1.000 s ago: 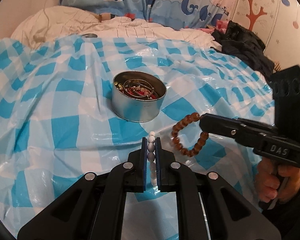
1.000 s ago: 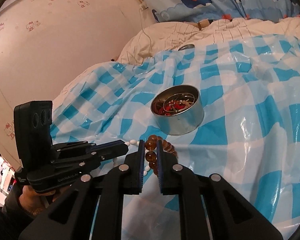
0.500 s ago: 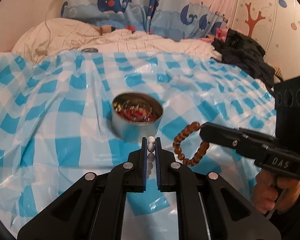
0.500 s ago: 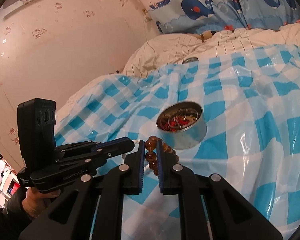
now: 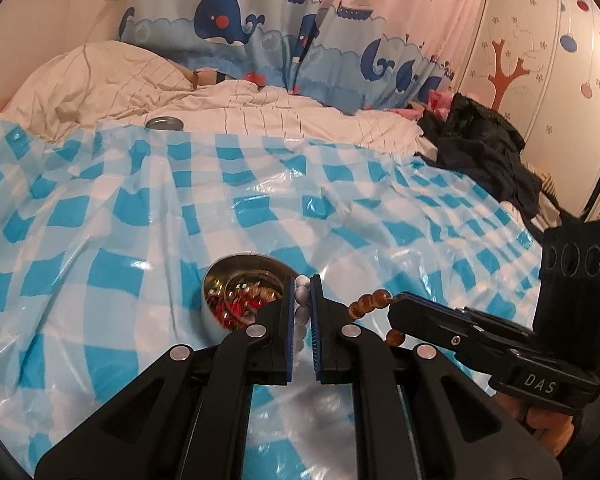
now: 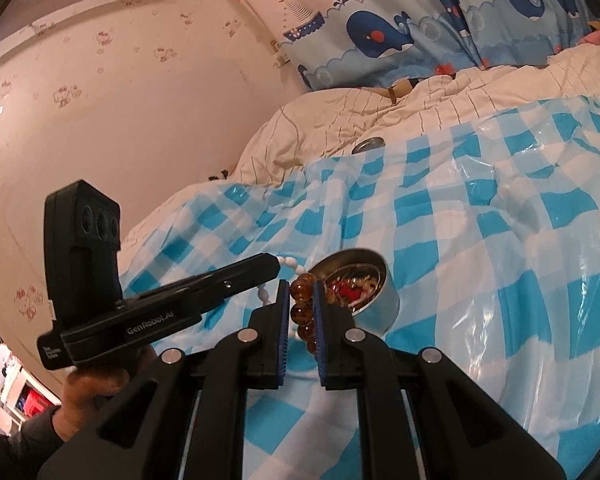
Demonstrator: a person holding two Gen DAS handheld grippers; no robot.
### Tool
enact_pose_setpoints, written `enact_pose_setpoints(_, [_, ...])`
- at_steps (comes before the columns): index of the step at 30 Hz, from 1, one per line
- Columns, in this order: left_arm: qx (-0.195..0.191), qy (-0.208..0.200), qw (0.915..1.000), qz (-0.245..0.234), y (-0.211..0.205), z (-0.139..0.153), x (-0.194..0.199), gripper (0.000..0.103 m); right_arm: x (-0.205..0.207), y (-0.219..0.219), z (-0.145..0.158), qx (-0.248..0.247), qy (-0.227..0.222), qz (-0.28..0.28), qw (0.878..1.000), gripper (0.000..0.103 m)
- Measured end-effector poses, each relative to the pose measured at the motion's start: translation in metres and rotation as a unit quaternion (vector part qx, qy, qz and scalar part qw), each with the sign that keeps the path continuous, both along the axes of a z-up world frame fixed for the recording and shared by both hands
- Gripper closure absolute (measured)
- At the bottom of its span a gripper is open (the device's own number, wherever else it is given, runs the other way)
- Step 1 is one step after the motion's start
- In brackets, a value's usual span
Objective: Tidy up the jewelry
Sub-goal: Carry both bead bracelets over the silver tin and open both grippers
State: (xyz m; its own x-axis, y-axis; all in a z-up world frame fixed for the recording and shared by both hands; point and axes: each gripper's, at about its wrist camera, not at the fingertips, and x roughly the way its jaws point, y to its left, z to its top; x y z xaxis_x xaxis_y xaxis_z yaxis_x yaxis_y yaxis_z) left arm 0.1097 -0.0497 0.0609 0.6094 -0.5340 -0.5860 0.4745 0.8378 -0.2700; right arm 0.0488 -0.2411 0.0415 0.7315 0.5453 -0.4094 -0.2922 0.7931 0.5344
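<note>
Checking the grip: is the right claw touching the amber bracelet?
Touching. Right wrist view shows the right claw shut on the amber bracelet.

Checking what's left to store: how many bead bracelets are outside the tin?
2: a white one in the left gripper, a brown one in the right gripper. Others may be hidden.

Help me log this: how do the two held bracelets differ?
The white bead bracelet has pale, opaque beads; the amber bead bracelet has brown, translucent, seemingly larger ones. The left gripper pinches the white, the right gripper the amber. Both hang near the tin.
</note>
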Motion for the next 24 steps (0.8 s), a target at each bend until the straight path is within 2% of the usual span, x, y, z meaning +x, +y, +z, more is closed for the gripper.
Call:
enact_pose_setpoints(3, [-0.015, 0.004, 0.9998, 0.011, -0.001, -0.004, 0.018, 0.096, 0.008, -0.002, 0.002, 0.004, -0.002, -0.005, 1.0, 0.091])
enact_pose_setpoints(5, [-0.003, 0.018, 0.9994, 0.03, -0.003, -0.014, 0.036, 0.096, 0.013, -0.001, 0.002, 0.003, -0.003, -0.005, 1.0, 0.091])
enact_pose_setpoints(8, [0.026, 0.064, 0.9958, 0.059, 0.0, -0.034, 0.063, 0.096, 0.023, 0.003, 0.001, 0.005, 0.001, -0.001, 1.0, 0.091])
enact_pose_setpoints(10, [0.03, 0.08, 0.9937, 0.072, 0.009, -0.041, 0.068, 0.095, 0.029, 0.007, 0.001, 0.007, 0.003, 0.004, 1.0, 0.091])
enact_pose_setpoints(16, [0.012, 0.089, 0.991, 0.1, 0.041, -0.034, 0.058, 0.075, 0.047, 0.023, 0.001, 0.029, 0.009, 0.029, 0.999, 0.091])
enact_pose_setpoints(18, [0.015, 0.086, 0.9907, 0.104, 0.05, -0.031, 0.047, 0.069, 0.06, 0.03, -0.005, -0.001, 0.029, 0.016, 0.999, 0.09])
enact_pose_setpoints(20, [0.027, 0.083, 0.9906, 0.106, 0.055, -0.029, 0.033, 0.067, 0.07, 0.036, -0.013, -0.068, 0.046, -0.02, 0.996, 0.089])
enact_pose_setpoints(21, [0.035, 0.081, 0.9903, 0.108, 0.058, -0.029, 0.024, 0.066, 0.072, 0.037, -0.016, -0.089, 0.054, -0.03, 0.994, 0.084])
enact_pose_setpoints(24, [0.052, 0.076, 0.99, 0.106, 0.063, -0.03, 0.002, 0.061, 0.066, 0.033, -0.024, -0.128, 0.065, -0.053, 0.988, 0.079])
